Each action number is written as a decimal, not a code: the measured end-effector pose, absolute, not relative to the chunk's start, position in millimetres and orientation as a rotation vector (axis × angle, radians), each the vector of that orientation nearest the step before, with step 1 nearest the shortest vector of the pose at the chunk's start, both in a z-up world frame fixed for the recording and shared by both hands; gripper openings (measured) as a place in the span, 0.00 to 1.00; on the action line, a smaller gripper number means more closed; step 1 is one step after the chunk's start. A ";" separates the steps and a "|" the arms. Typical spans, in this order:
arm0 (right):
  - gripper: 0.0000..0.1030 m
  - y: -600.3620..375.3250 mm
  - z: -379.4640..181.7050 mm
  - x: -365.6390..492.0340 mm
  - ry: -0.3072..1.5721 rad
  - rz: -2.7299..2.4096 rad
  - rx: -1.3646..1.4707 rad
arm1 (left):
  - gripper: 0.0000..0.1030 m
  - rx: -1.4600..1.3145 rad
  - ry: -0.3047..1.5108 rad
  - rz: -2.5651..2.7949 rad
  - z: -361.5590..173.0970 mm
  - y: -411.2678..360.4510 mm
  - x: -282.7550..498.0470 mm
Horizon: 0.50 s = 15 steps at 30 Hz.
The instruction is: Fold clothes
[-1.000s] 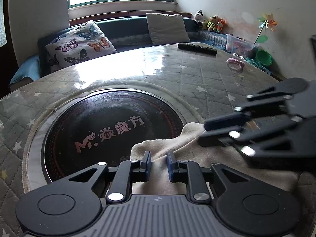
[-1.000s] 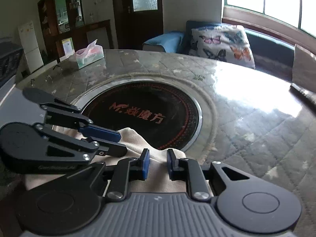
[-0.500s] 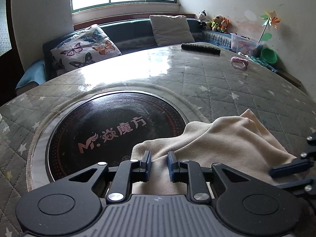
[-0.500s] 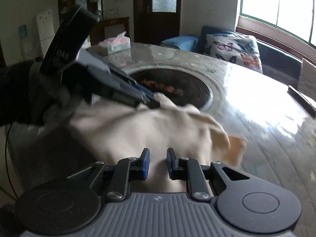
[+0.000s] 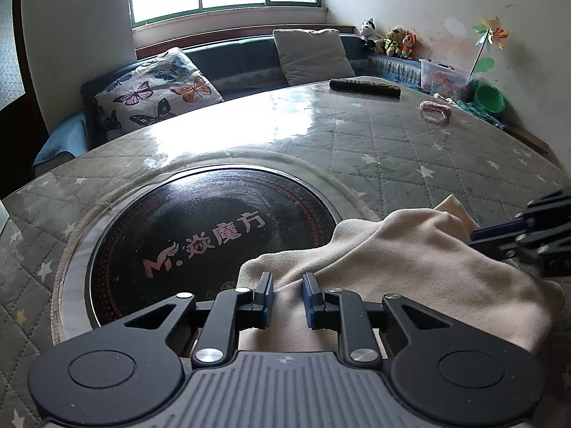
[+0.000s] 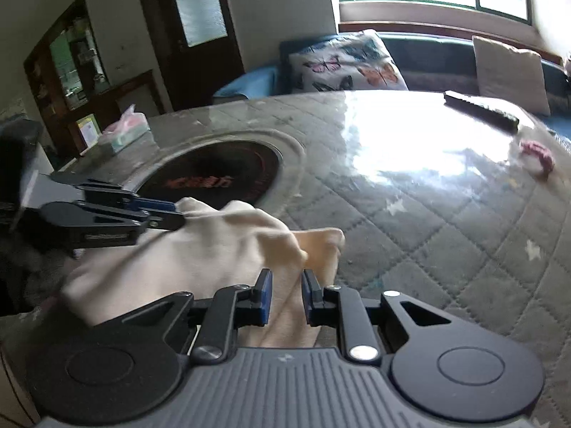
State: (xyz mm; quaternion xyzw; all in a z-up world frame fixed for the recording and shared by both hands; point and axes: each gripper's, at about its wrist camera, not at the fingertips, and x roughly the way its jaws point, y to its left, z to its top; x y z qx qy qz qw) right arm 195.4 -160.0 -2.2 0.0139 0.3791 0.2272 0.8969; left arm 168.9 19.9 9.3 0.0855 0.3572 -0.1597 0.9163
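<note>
Here the cream cloth (image 5: pixel 410 264) lies bunched on the quilted tabletop (image 5: pixel 392 149), just beside the round black burner plate (image 5: pixel 200 228). The left tool (image 5: pixel 287 287) stands narrow, clamped on the cloth's near edge. The right tool (image 6: pixel 286 285), likewise narrow, grips the other end, stretched between both.

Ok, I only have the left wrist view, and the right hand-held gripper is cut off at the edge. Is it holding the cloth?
Observer: Yes, the right hand-held gripper has the cream cloth pinched between its pads.
Operator: Anything beyond my left edge?
Observer: A tissue box on the table, past the dark round plate.
Operator: Is the cloth flat?
Observer: No, bunched; the left hand-held gripper clamps its other end.
</note>
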 end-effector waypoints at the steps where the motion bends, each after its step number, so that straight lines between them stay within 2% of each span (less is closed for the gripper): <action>1: 0.16 -159.7 -5.5 195.5 0.787 0.469 0.034 | 0.20 0.177 0.734 -0.329 9.3 20.1 168.6; 3: 0.06 -157.6 -7.5 193.4 0.765 0.469 0.023 | 0.20 0.181 0.732 -0.329 9.0 19.8 168.3; 4: 0.03 -157.6 -7.5 192.6 0.760 0.472 0.026 | 0.20 0.183 0.732 -0.330 9.1 19.7 168.1; 9: 0.03 -153.5 8.1 180.9 0.660 0.404 -0.089 | 0.20 0.197 0.714 -0.327 7.2 17.7 165.9; 15: 0.04 -153.4 -7.5 186.8 0.693 0.393 -0.119 | 0.20 0.197 0.704 -0.327 6.4 17.7 164.5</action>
